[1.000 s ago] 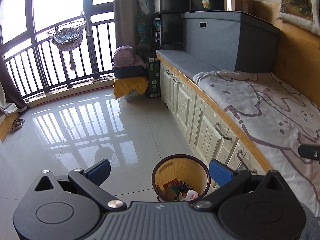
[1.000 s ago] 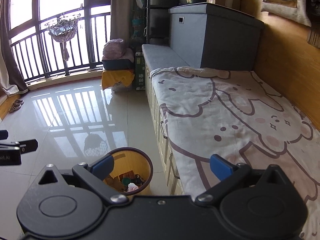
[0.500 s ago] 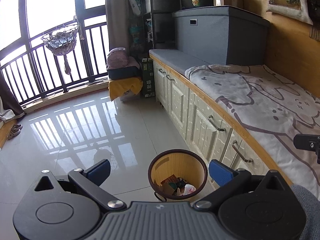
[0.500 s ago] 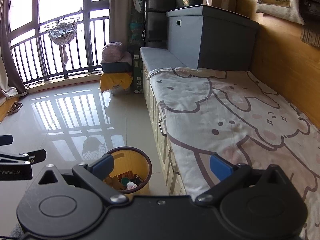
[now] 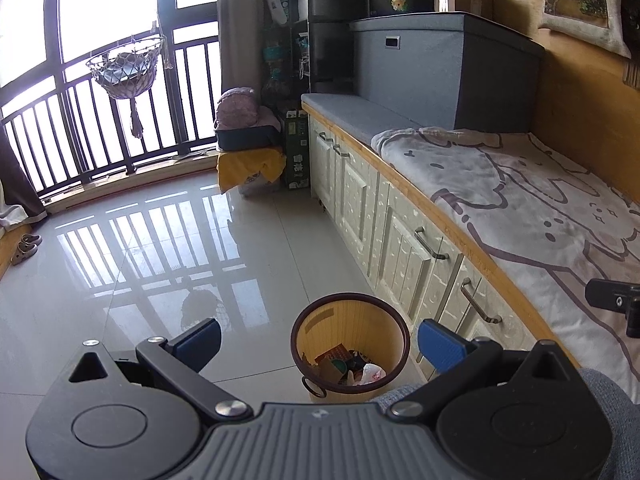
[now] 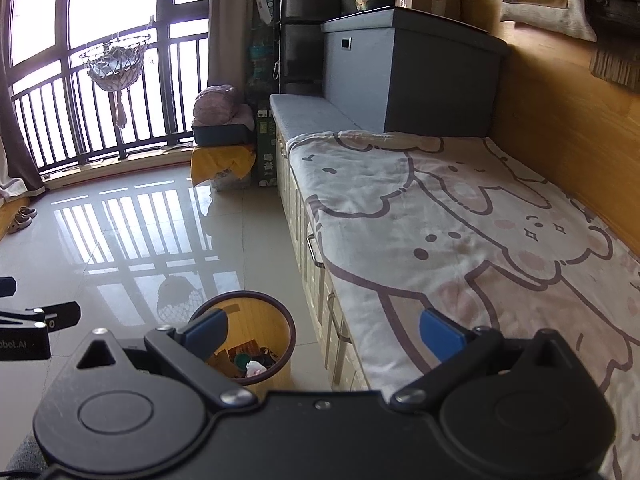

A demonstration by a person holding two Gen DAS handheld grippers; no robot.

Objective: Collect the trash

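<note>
A round wooden trash bin [image 5: 372,314] with a dark rim stands on the tiled floor beside the cabinets; it also shows in the right wrist view [image 6: 276,336]. It holds paper scraps, a white crumpled bag [image 5: 370,374] and other trash. My left gripper [image 5: 320,340] is open and empty, held above and just behind the bin. My right gripper [image 6: 324,328] is open and empty, above the bed's edge with the bin at its left finger. Each gripper's tip shows at the edge of the other's view.
A bed with a cartoon blanket [image 6: 460,240] lies on cream cabinets with metal handles [image 5: 404,240] at the right. A grey storage box [image 5: 440,64] stands behind it. A yellow-draped stool [image 5: 250,164] and a balcony railing [image 5: 80,120] are far off. Shoes [image 5: 24,244] lie at left.
Both grippers have drawn back and risen a little, so the bin shows more fully and farther from the fingers. Both stay open and empty.
</note>
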